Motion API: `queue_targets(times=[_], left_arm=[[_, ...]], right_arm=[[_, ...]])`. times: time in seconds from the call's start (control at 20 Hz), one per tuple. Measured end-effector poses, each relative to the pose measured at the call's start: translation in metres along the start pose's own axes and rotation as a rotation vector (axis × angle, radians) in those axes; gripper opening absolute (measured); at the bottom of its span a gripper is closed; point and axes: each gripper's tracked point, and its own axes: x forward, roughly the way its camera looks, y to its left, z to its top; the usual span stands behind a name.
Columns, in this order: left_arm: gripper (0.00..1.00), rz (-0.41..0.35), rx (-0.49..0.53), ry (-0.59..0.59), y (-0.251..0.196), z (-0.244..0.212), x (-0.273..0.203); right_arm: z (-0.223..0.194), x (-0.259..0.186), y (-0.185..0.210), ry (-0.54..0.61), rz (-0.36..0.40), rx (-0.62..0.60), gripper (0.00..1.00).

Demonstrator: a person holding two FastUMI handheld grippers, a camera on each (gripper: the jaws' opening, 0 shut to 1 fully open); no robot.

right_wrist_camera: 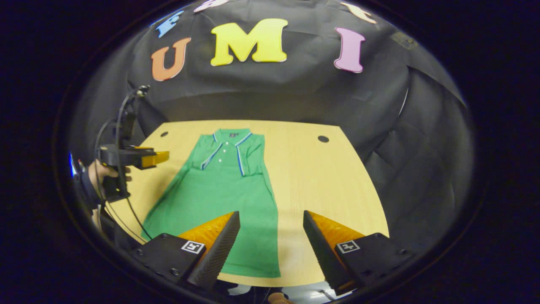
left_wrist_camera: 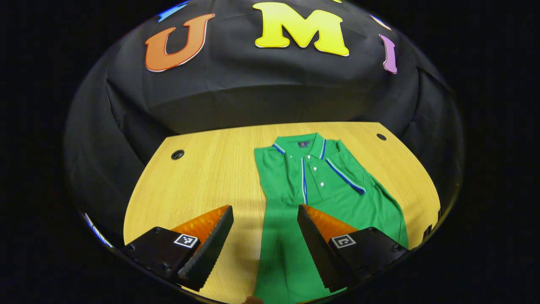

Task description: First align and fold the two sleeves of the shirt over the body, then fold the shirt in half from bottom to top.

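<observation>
A green polo shirt (left_wrist_camera: 320, 185) with blue-and-white trim lies flat on the wooden table (left_wrist_camera: 202, 177), collar toward the far wall. Both sleeves lie folded in over the body, leaving the shirt a long narrow strip. My left gripper (left_wrist_camera: 265, 210) hovers open above the shirt's lower left edge, with nothing between its fingers. In the right gripper view the shirt (right_wrist_camera: 223, 190) runs down to the table's near edge. My right gripper (right_wrist_camera: 271, 214) is open above the hem's right corner and holds nothing. A hand (right_wrist_camera: 101, 173) holds the left gripper (right_wrist_camera: 145, 158) at the far left.
Round cable holes (left_wrist_camera: 177, 154) (left_wrist_camera: 381, 137) sit near the table's (right_wrist_camera: 337, 181) far corners. Bare wood lies on both sides of the shirt. A black cable (right_wrist_camera: 126, 207) hangs from the left gripper. The black cloth wall closes off the far side.
</observation>
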Motion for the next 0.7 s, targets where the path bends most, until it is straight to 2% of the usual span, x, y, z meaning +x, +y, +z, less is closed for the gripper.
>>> queue_targets(times=[0.2,0.35,0.45,0.55,0.7], left_arm=[[0.99,0.054,-0.024,0.153,0.029,-0.086,-0.027],[1.0,0.048,-0.077,0.289,0.031,-0.151,-0.05],[0.99,0.047,-0.123,0.373,0.027,-0.184,-0.064],[0.99,0.023,-0.163,0.44,0.016,-0.206,-0.078],[0.99,0.004,-0.163,0.491,0.004,-0.22,-0.092]], right_arm=[[-0.047,0.024,0.007,0.107,0.038,-0.076,0.97],[-0.08,0.04,0.008,0.193,0.059,-0.095,0.97],[-0.103,0.05,0.005,0.268,0.054,-0.08,0.97],[-0.121,0.054,-0.001,0.329,0.048,-0.015,0.97],[-0.148,0.06,-0.014,0.444,0.01,0.06,0.96]])
